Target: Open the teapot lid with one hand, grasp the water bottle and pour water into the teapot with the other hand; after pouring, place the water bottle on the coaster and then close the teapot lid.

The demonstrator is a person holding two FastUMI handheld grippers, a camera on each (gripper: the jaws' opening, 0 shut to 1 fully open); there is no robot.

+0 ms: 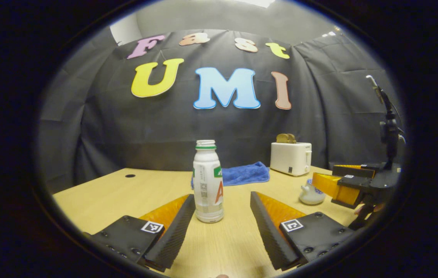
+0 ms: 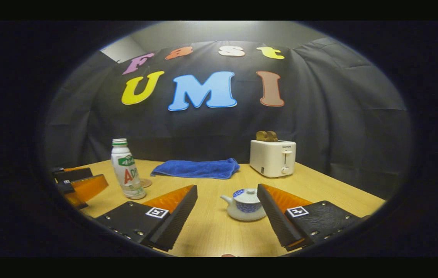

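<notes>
A white water bottle with a green neck ring stands upright on the wooden table. My left gripper is open, and the bottle stands just off its fingertips, nearer the left finger. The small white teapot with a blue-patterned lid on it sits in front of my open right gripper, close to its right finger. A round brown coaster lies just behind the bottle. The left gripper shows at the far left. In the left gripper view the right gripper hovers by the teapot.
A folded blue towel lies at the back middle of the table. A white toaster with bread in its slots stands at the back right. The black cloth wall closes the far side. A small dark hole marks the tabletop's left.
</notes>
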